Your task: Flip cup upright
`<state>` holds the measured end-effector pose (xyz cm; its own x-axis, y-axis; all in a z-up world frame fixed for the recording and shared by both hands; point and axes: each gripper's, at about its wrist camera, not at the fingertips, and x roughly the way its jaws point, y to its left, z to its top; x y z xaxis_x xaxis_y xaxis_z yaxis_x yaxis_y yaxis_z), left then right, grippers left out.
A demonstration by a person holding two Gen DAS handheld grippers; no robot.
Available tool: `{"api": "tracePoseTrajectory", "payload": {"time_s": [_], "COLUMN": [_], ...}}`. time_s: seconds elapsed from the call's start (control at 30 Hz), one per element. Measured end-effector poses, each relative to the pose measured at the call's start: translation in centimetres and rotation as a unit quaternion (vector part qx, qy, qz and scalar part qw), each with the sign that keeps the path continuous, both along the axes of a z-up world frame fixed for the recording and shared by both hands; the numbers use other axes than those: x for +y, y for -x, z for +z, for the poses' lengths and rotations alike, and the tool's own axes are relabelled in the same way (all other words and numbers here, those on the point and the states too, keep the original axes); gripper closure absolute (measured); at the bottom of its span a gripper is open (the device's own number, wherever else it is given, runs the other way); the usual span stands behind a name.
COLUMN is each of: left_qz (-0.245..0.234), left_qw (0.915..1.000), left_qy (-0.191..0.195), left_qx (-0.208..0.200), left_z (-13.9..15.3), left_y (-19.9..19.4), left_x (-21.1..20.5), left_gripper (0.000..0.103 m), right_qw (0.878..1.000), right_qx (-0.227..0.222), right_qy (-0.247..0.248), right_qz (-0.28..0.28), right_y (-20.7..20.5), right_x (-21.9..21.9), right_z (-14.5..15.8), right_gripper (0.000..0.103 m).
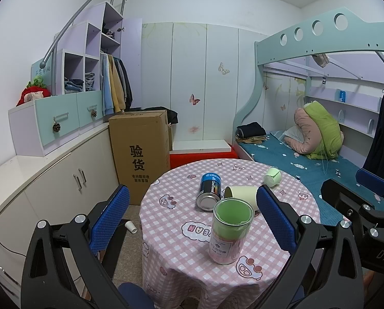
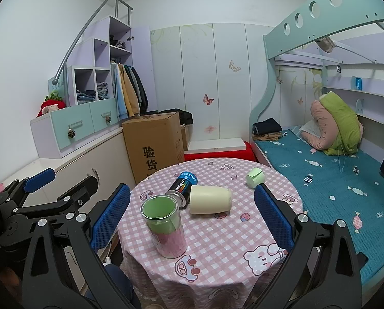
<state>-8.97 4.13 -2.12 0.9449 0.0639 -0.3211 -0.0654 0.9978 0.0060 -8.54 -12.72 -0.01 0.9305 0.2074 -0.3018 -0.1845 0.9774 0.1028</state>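
A cream cup [image 2: 210, 199] lies on its side in the middle of the round table [image 2: 217, 239], mouth towards the left; in the left wrist view [image 1: 240, 195] it is partly hidden by a clear canister. My right gripper [image 2: 190, 221] is open and empty, held above the near table with the cup just beyond its fingers. My left gripper [image 1: 192, 219] is open and empty above the table's near left part. Each gripper shows in the other's view, the right one [image 1: 372, 200] and the left one [image 2: 37, 188].
A clear canister with green lining [image 2: 164, 226] stands upright near the front. A blue can [image 2: 182, 188] lies beside the cup. A small green cup [image 2: 255, 177] lies tipped at the far right. A cardboard box [image 2: 153, 144] stands behind the table; the bed [image 2: 333, 180] is on the right.
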Motion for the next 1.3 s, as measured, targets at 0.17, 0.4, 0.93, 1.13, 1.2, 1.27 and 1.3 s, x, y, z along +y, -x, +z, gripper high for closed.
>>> {"api": "tracePoseTrajectory", "payload": {"time_s": [0.17,0.4,0.93,1.13,1.2,1.27,1.3], "left_qz": [0.001,0.0,0.001,0.002,0.002,0.002,0.002], "left_qw": [1.0,1.0,1.0,1.0,1.0,1.0,1.0], "left_qy": [-0.001,0.0,-0.001,-0.002,-0.002,-0.001,-0.001], "left_qx": [0.0,0.0,-0.001,-0.003,-0.002,-0.002,-0.002], "left_z": [0.01,-0.04,-0.05,-0.04,-0.03,-0.03,-0.03], "left_y": [0.03,0.15,0.1,0.11,0.16,0.1,0.15], "left_x": [-0.03,-0.08,-0.03,0.17,0.02,0.12,0.01], "left_gripper": [0.008,0.008,0.008,0.008,0.008,0.008,0.008], "right_qw": [1.0,1.0,1.0,1.0,1.0,1.0,1.0], "right_qx": [0.0,0.0,0.0,-0.001,-0.001,-0.001,-0.002], "right_qy": [-0.001,-0.001,-0.001,-0.001,-0.001,-0.002,-0.001], "right_qz": [0.001,0.001,0.002,0.001,0.001,0.001,0.001], "right_y": [0.01,0.01,-0.07,0.03,0.0,0.03,0.01], "right_x": [-0.04,-0.08,-0.04,0.06,0.1,0.05,0.1], "right_z": [-0.02,-0.03,-0.07,-0.07,-0.05,-0.07,-0.04], "right_gripper": [0.006,0.006,0.006,0.006,0.006,0.006,0.006]}}
